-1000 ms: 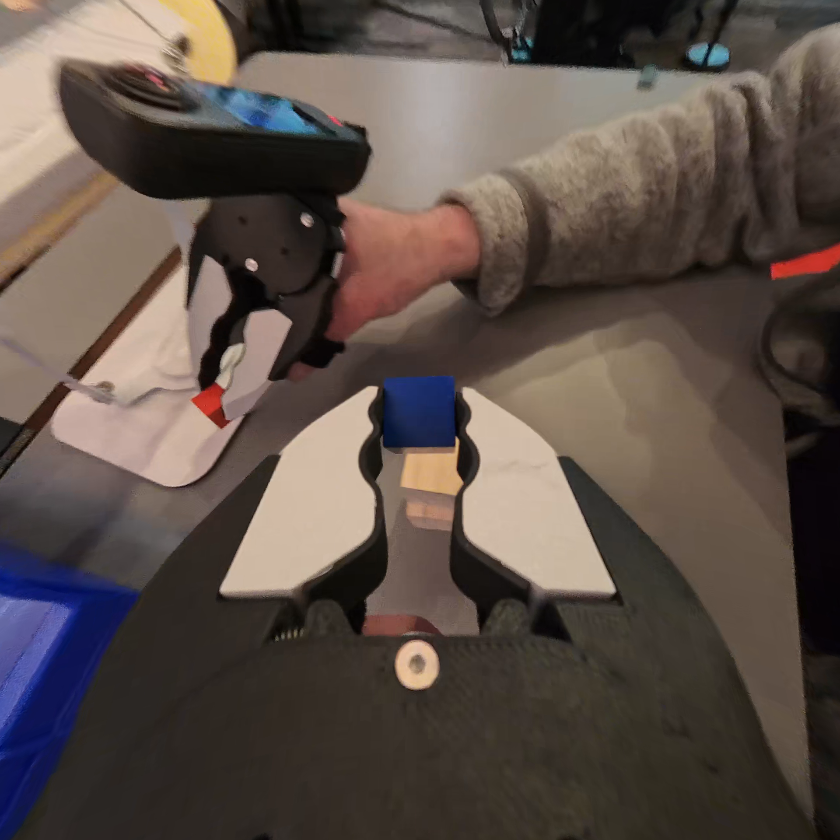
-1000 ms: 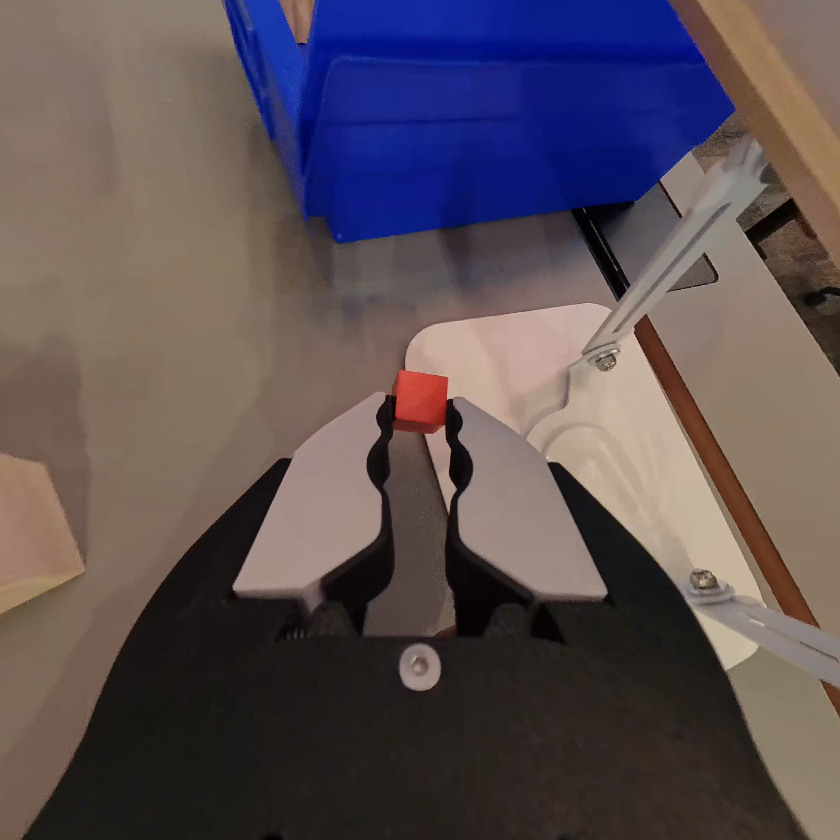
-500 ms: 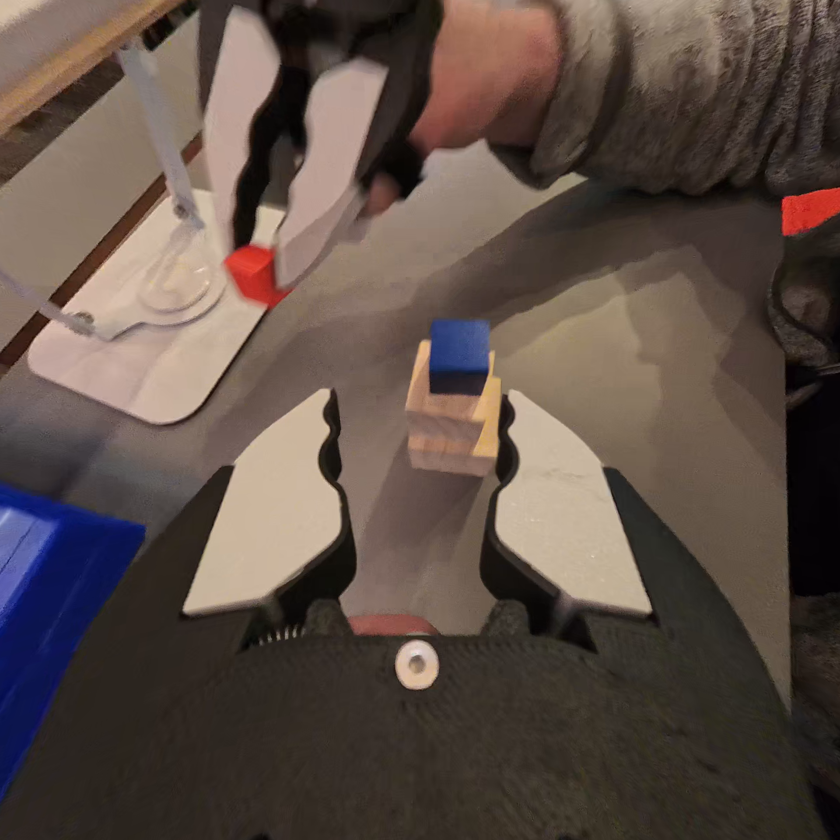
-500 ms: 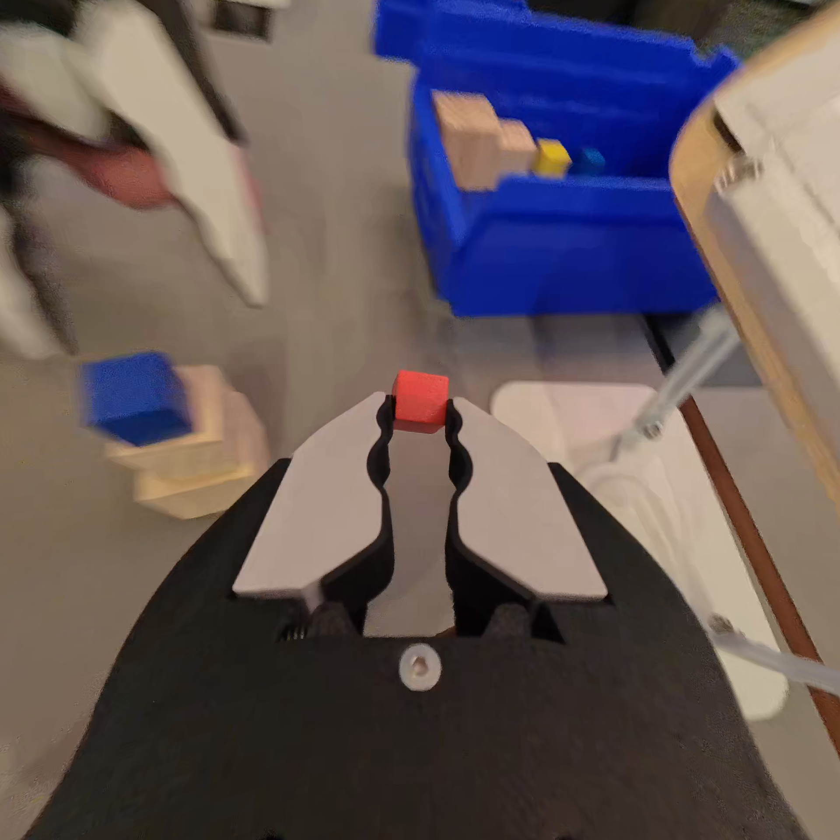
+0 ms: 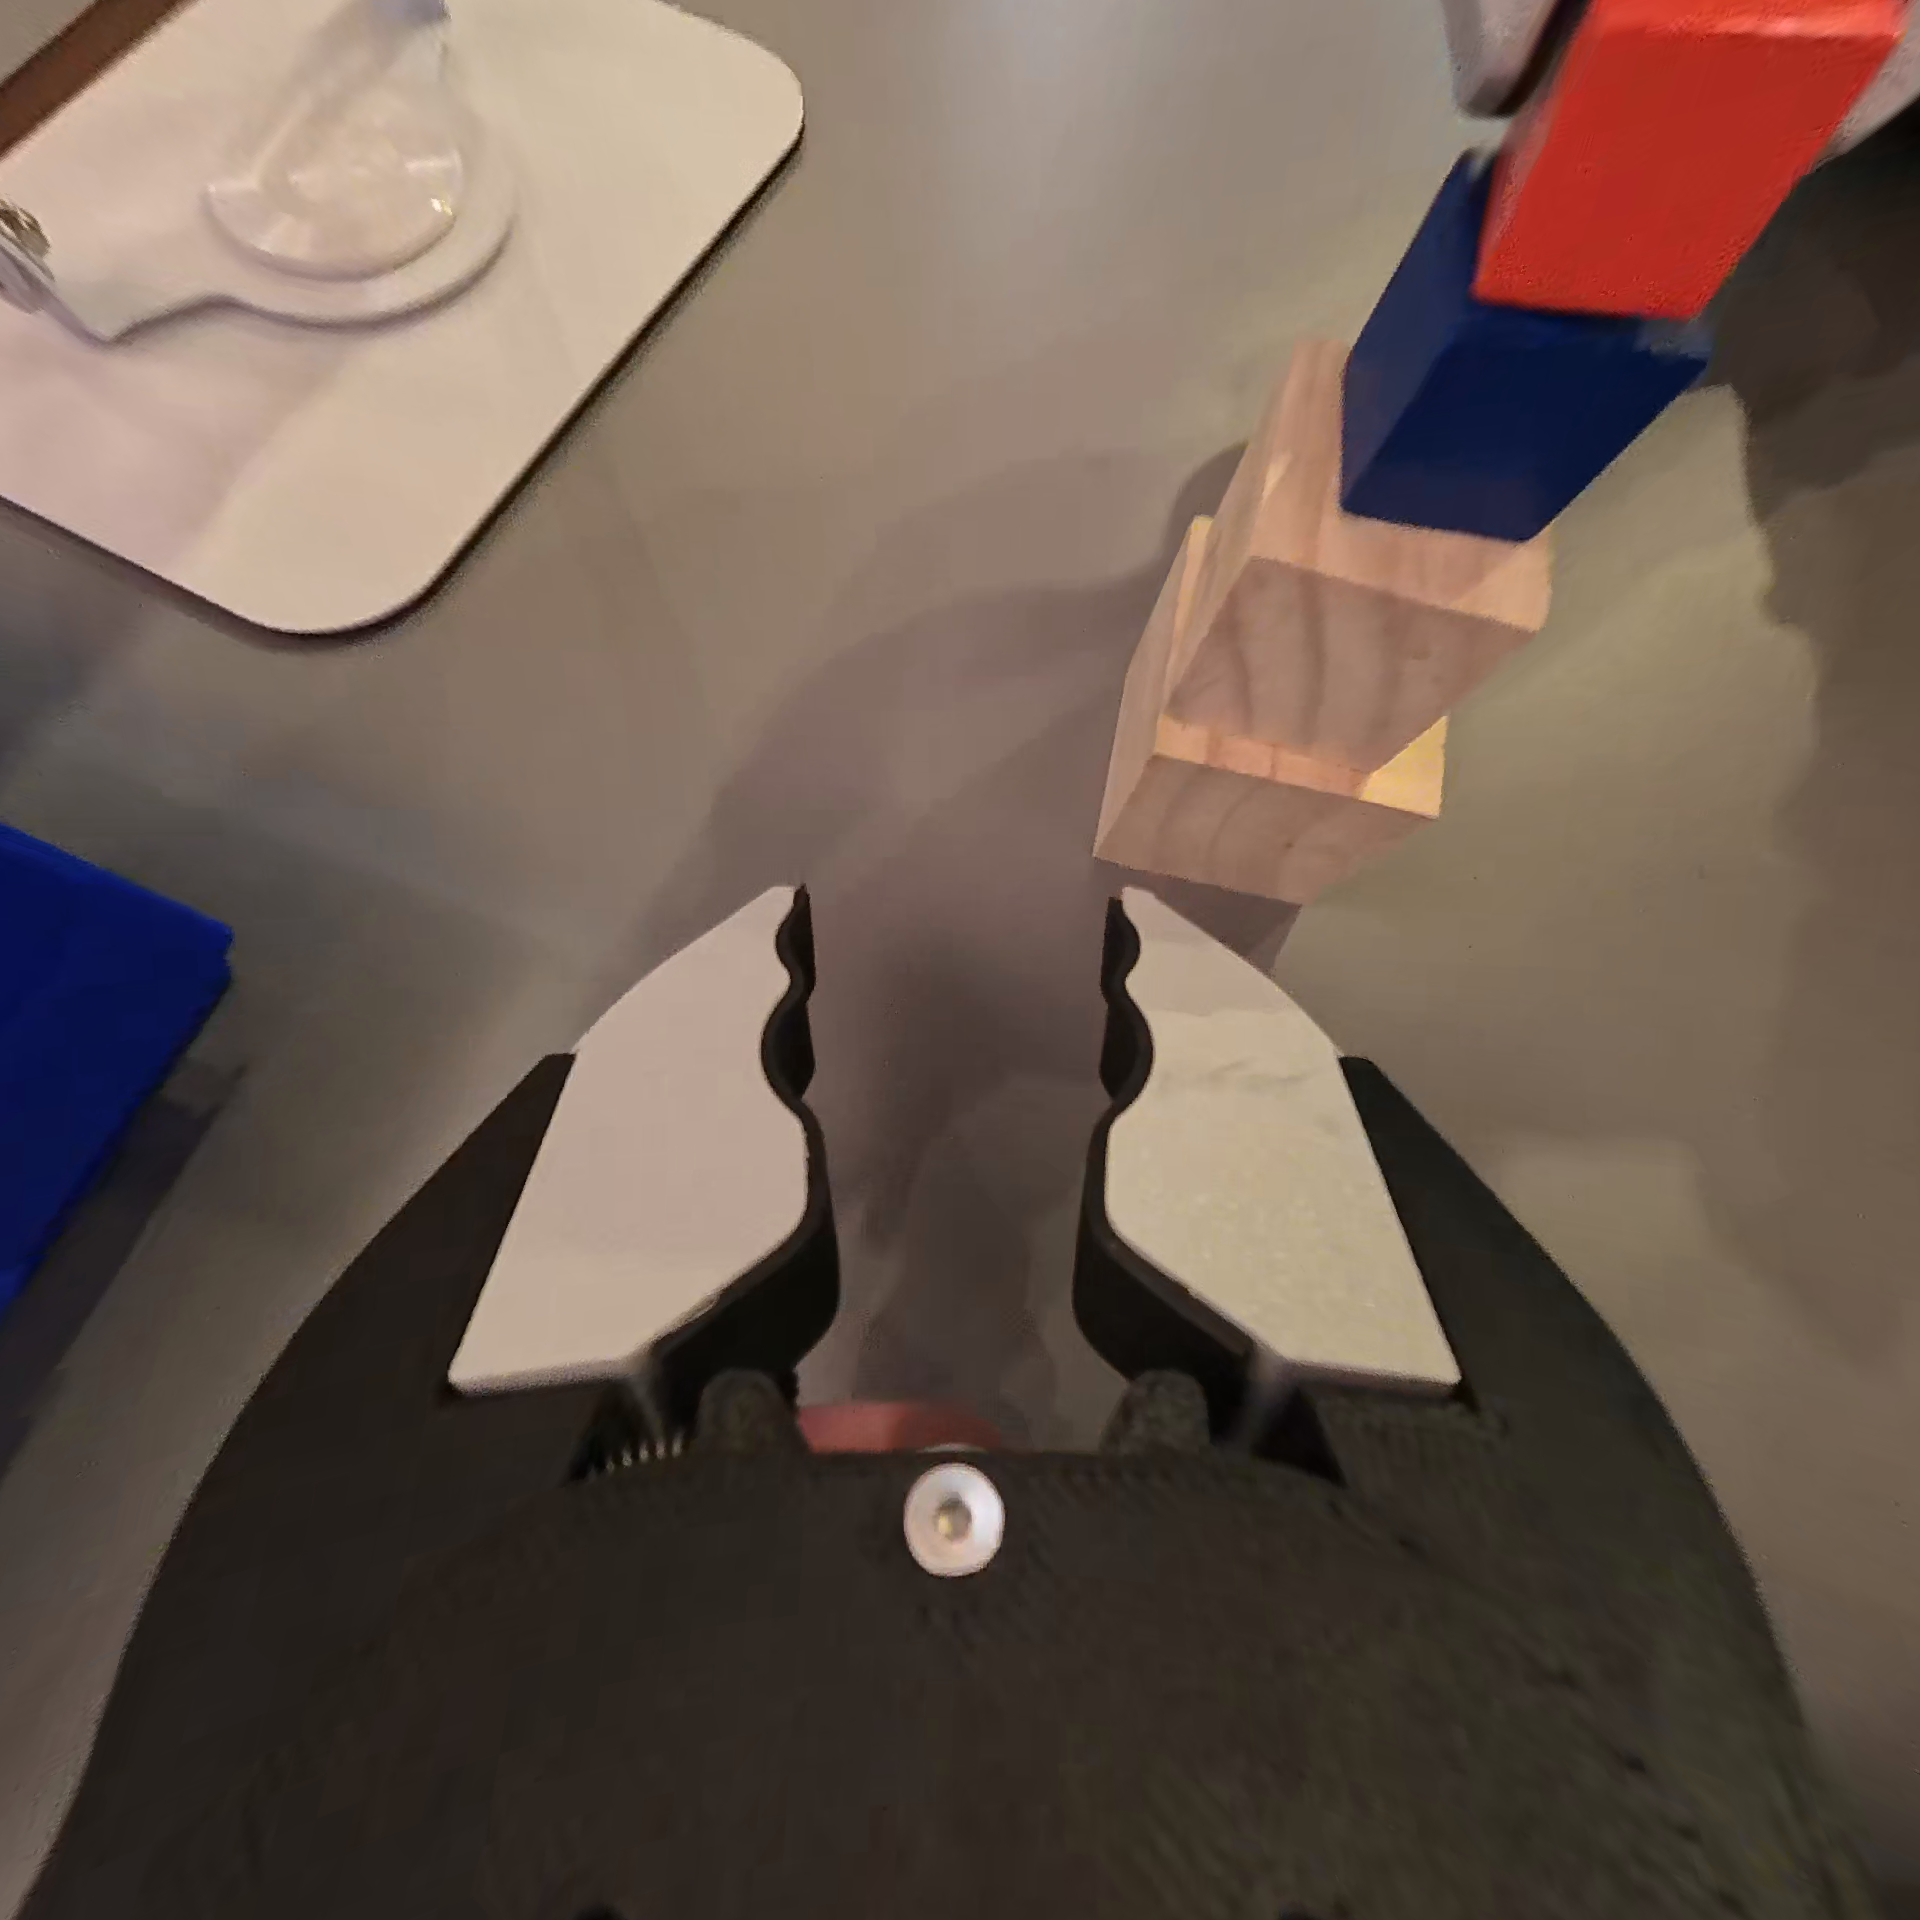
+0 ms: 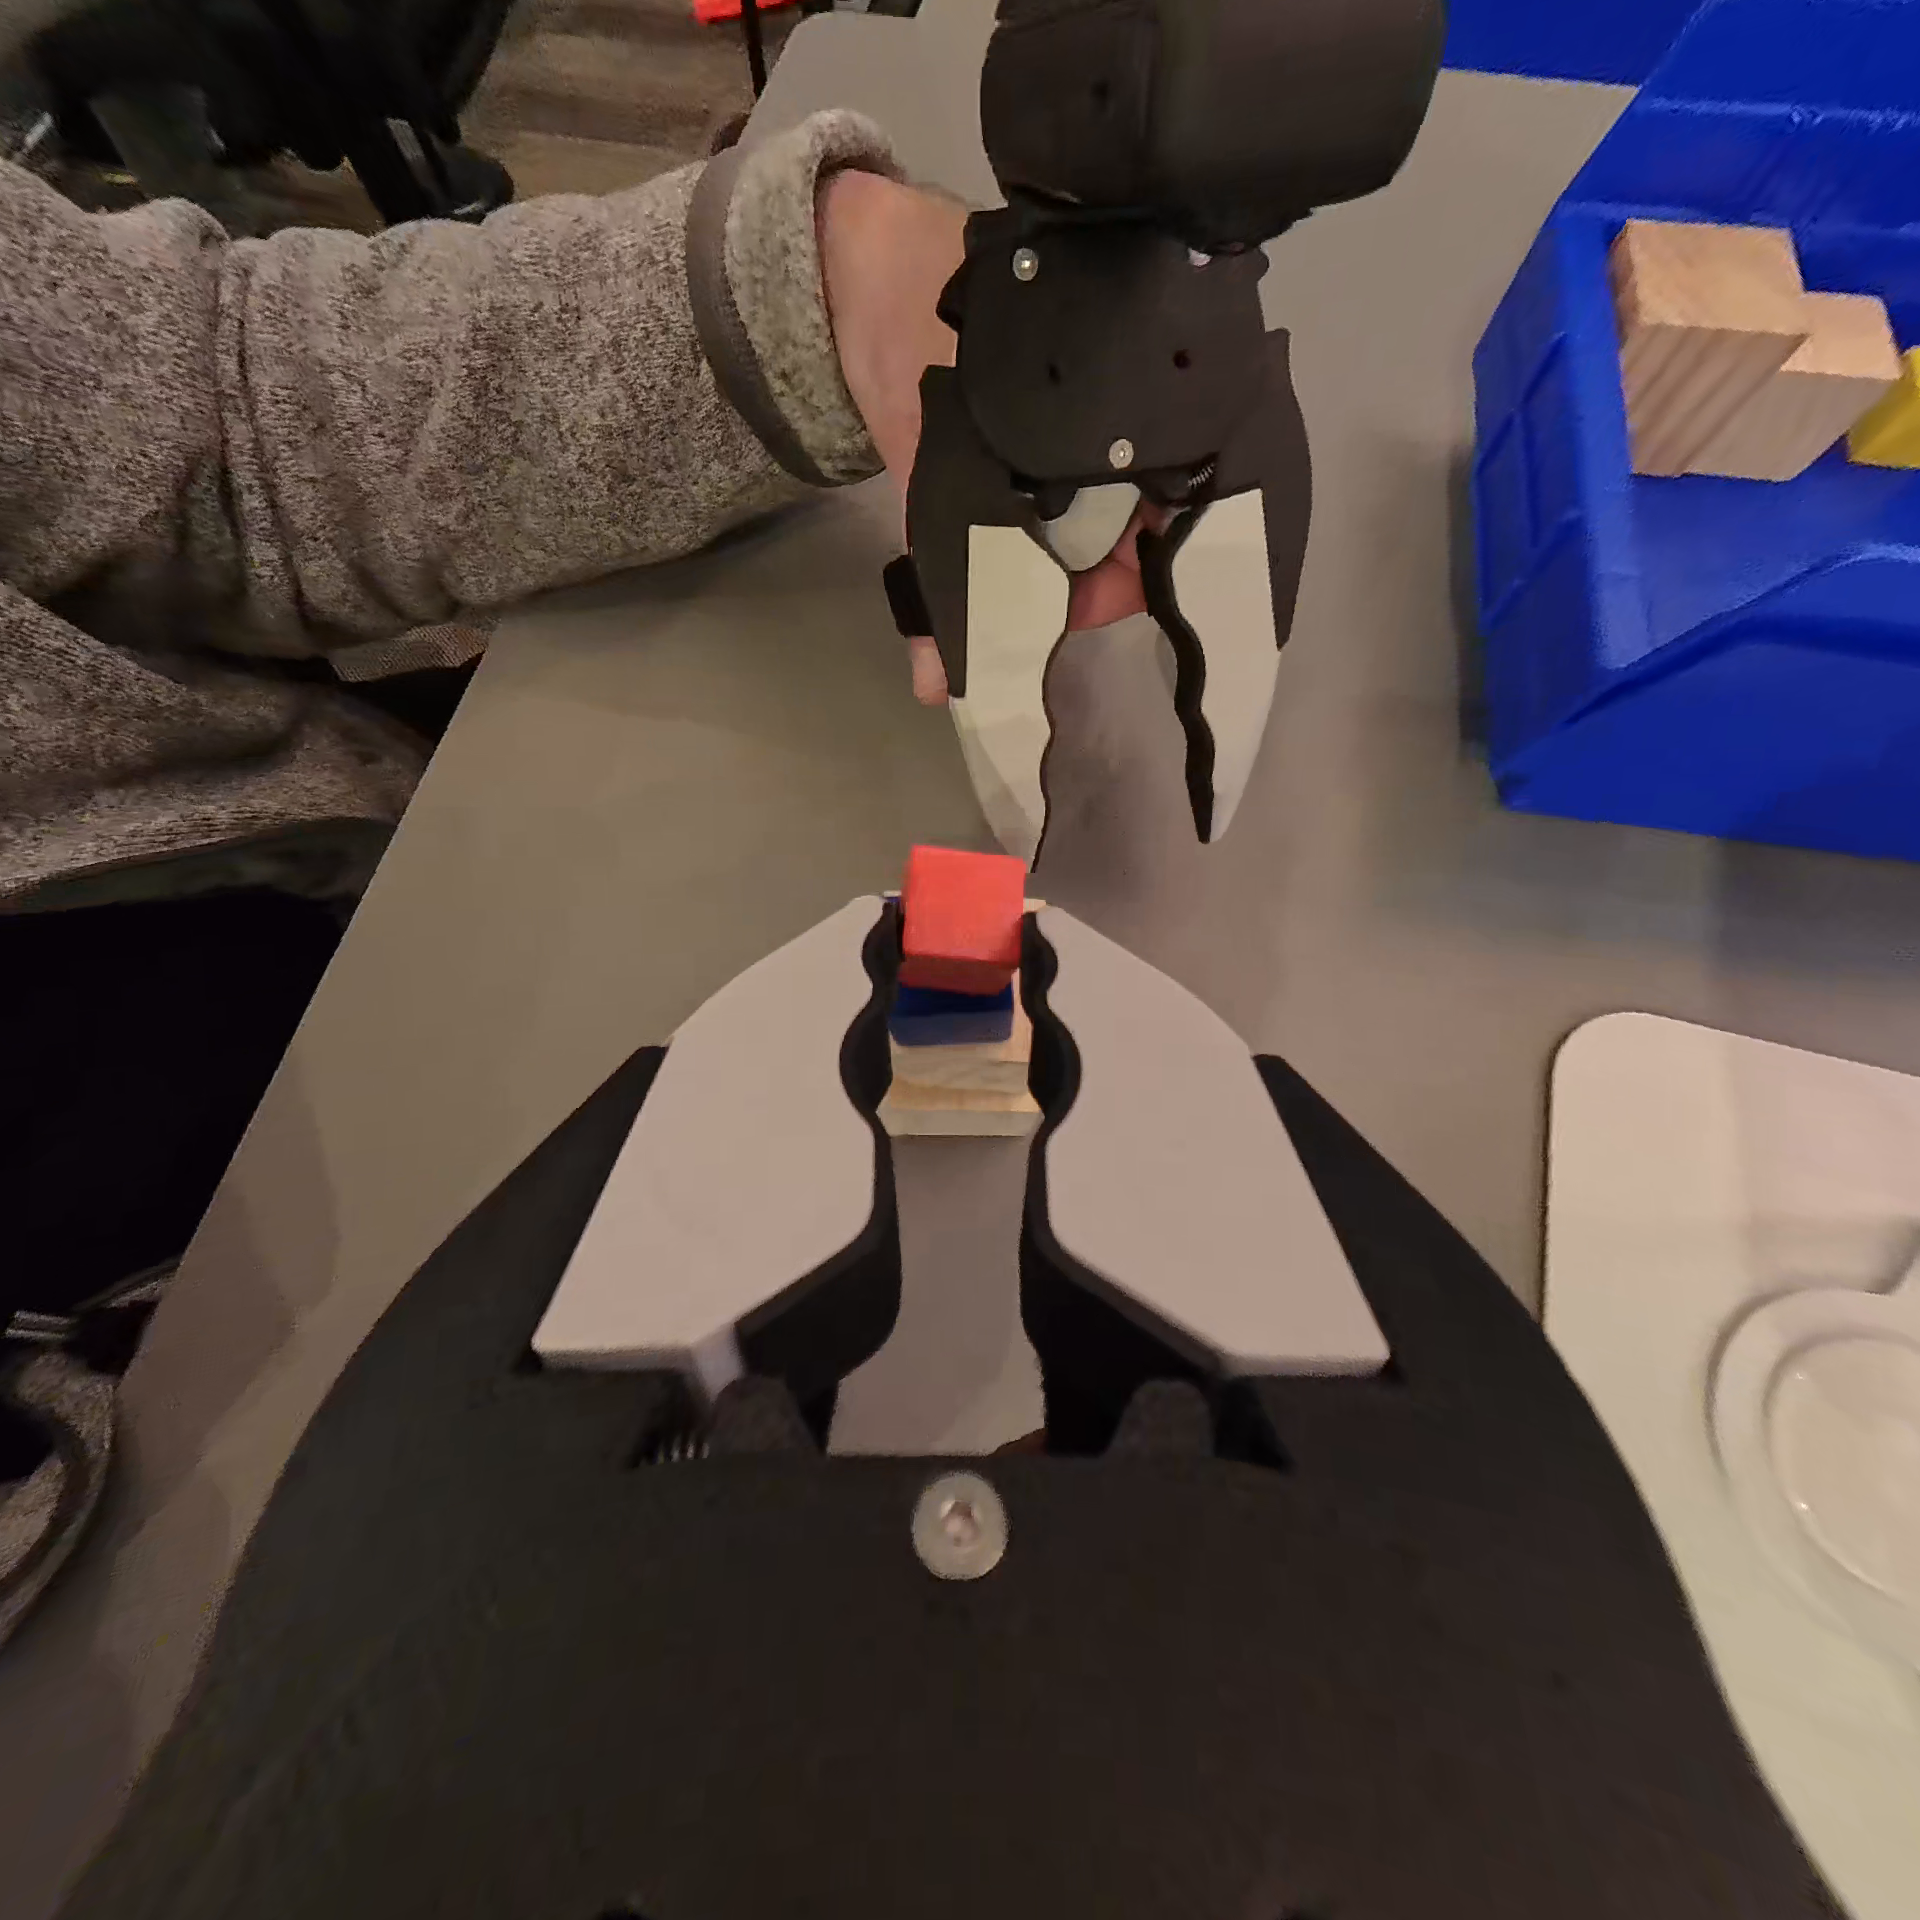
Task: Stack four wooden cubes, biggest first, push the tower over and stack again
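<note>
The red cube (image 6: 962, 914) sits atop the blue cube (image 6: 951, 1016) and two plain wooden cubes (image 6: 961, 1096) on the grey bench (image 6: 644, 790), clamped by the right claw (image 6: 958, 914). The left claw (image 5: 956, 909), spread and empty, hangs just beside the tower.

The tower's top is a red cube (image 6: 961, 914), under it a dark blue cube (image 6: 951, 1015), and below those two pale natural-wood cubes (image 5: 1340, 644) with visible grain lines, all on a flat grey table (image 5: 935, 468). Both grippers, the right gripper (image 6: 958, 914) and the left gripper (image 5: 956, 914), are matte black with pale grey finger (image 5: 665, 1174) faces and a silver screw. A bright blue bin (image 6: 1683, 582) holds more pale wood and a yellow block (image 6: 1893, 421); the mat (image 5: 312, 416) is white, the sleeve (image 6: 416, 374) speckled grey.
</note>
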`<state>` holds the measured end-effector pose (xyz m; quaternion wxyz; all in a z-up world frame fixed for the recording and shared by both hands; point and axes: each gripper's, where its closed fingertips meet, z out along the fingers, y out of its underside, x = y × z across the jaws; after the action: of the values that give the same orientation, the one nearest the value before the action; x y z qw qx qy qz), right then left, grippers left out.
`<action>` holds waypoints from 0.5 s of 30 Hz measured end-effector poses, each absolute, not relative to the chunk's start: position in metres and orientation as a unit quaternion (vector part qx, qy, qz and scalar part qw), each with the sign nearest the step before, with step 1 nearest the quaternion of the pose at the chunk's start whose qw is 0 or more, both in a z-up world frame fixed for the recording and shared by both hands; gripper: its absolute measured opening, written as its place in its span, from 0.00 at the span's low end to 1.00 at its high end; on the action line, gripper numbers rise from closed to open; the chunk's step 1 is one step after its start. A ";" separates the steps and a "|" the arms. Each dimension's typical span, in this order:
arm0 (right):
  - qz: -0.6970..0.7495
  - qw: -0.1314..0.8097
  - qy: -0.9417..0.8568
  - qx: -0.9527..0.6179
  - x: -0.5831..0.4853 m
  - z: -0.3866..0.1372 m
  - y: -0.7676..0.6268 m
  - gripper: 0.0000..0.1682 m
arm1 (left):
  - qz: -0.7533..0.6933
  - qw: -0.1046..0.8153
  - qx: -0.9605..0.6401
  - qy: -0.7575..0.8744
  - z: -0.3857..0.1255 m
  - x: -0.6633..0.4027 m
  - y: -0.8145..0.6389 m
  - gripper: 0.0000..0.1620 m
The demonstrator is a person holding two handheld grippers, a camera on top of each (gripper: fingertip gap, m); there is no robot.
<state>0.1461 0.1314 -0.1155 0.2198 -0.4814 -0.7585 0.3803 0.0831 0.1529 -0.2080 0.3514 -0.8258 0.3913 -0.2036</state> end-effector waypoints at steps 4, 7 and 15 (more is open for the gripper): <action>0.368 0.222 -0.759 -0.489 0.147 -0.116 0.134 0.23 | -0.203 0.342 -0.831 0.389 -0.215 0.081 0.153 0.33; 0.376 0.233 -0.754 -0.486 0.152 -0.103 0.138 0.23 | -0.206 0.347 -0.830 0.385 -0.213 0.078 0.153 0.33; 0.369 0.274 -0.726 -0.511 0.190 -0.096 0.170 0.00 | -0.199 0.379 -0.823 0.372 -0.213 0.067 0.162 0.19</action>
<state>0.1898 0.1697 -0.0962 0.2745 -0.5110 -0.7260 0.3695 0.0670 0.1619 -0.2126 0.3793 -0.8235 0.3719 -0.1993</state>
